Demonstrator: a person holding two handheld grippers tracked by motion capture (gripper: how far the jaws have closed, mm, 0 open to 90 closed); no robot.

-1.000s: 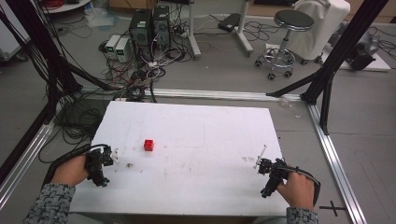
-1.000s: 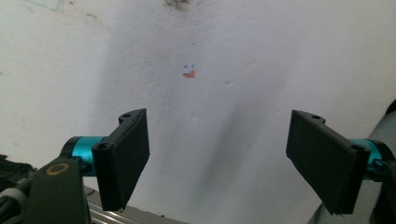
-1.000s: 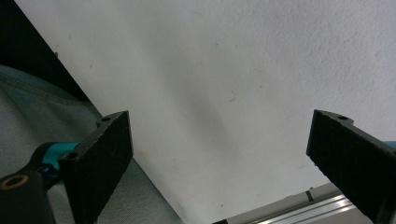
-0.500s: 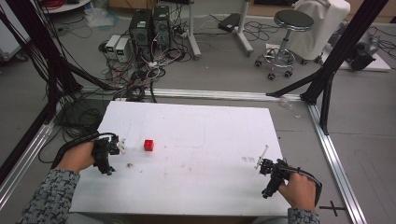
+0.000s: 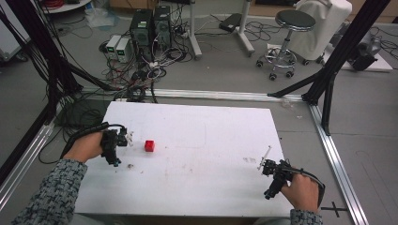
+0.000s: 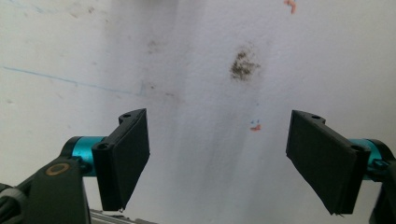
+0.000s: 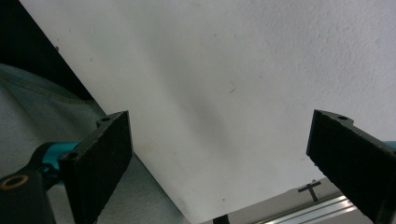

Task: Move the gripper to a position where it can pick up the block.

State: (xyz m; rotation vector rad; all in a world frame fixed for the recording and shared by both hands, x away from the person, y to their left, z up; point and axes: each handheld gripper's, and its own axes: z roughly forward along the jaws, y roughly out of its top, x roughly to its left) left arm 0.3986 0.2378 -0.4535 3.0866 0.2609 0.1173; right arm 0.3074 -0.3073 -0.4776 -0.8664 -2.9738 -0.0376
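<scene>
High view: a small red cube [image 5: 149, 146], judged light, rigid and best pinched across two flat opposite sides, is seen on the white surface [image 5: 197, 140] just beside the released left claw [image 5: 123, 139], while the right claw [image 5: 265, 166], also released, is held well apart.

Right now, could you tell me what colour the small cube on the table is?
The cube is red, clearest in the high view.
</scene>
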